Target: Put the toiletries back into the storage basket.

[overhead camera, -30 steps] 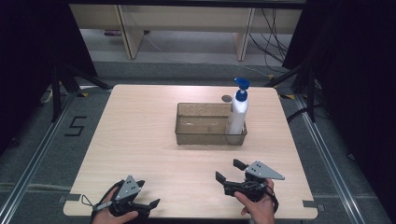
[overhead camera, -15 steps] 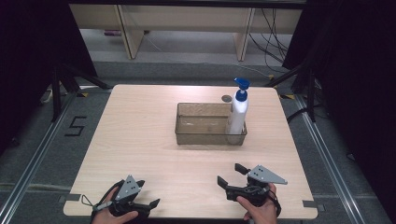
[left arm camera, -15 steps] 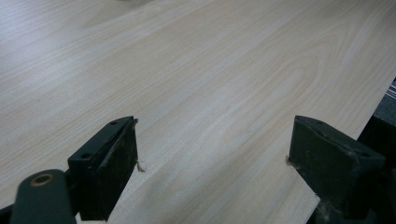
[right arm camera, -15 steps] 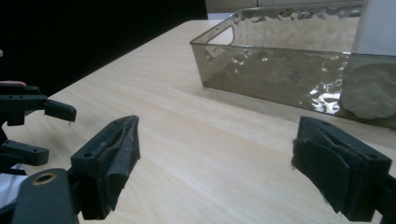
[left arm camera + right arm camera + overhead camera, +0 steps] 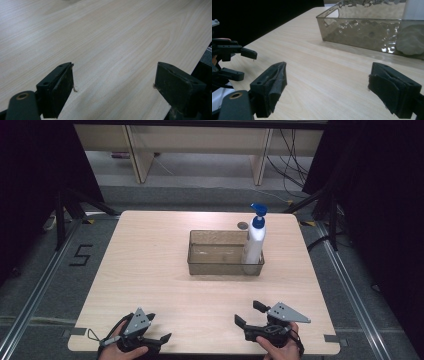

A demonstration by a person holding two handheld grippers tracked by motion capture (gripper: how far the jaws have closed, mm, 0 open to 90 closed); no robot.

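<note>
Two grippers are resting low in the high view, near the table's (image 5: pixel 150 270) bottom edge. The left gripper (image 5: pixel 160 340) is sitting at the lower left of the frame, its jaws spread wide over bare wood and holding nothing. The right gripper (image 5: pixel 250 316) is lying at the lower right, jaws likewise gaping and empty. Nearest to them, the white pump bottle (image 5: pixel 254 242) is standing upright inside the right end of the clear bin (image 5: pixel 215 265), right of centre in the frame, well apart from both grippers.
</note>
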